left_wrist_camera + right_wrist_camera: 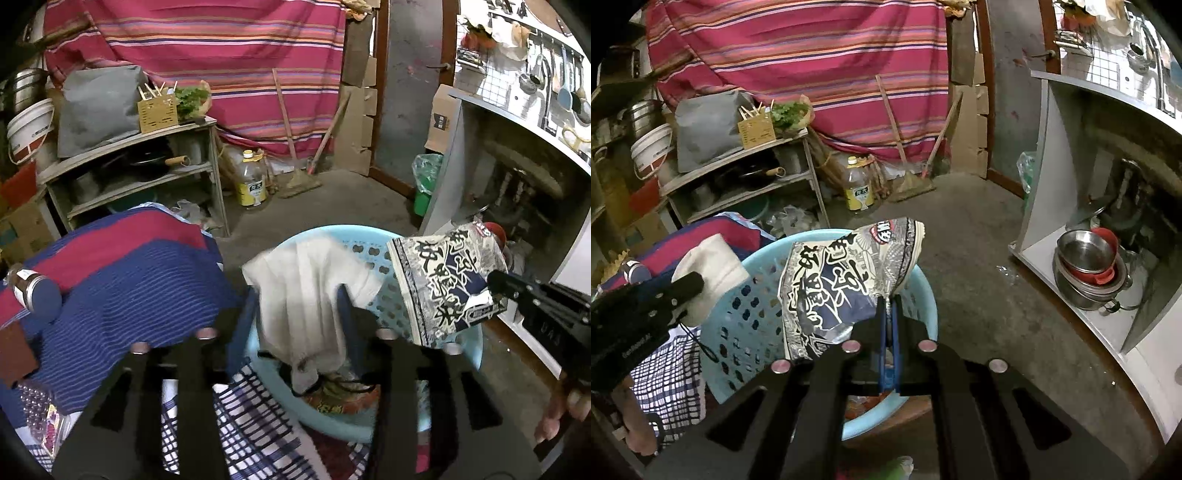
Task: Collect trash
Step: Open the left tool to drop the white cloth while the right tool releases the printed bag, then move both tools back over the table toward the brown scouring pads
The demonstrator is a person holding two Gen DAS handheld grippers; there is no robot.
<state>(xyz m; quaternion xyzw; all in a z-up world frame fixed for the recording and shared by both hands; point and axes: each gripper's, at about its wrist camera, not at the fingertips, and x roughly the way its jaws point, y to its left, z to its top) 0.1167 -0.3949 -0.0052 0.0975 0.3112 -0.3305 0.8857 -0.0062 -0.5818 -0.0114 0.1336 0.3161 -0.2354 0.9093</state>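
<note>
The left hand-held gripper has its jaws spread part way, with a white cloth between them. The cloth drapes over the near-left rim of a pale blue basket and hangs down inside it; whether the fingers actually pinch the cloth cannot be told. In the right wrist view this gripper reaches in from the left, its tip against the cloth.

The right hand-held gripper is closed tight on the lower right edge of a crumpled snack wrapper, white and dark blue with large printed characters. The wrapper is held above the basket, over its right half. From the left wrist view the gripper comes in from the right, clamped on the wrapper just above the basket's right rim.

More scraps lie in the bottom of the basket. Just left of the basket is a striped red and blue cloth with a jar lying on it.
</note>
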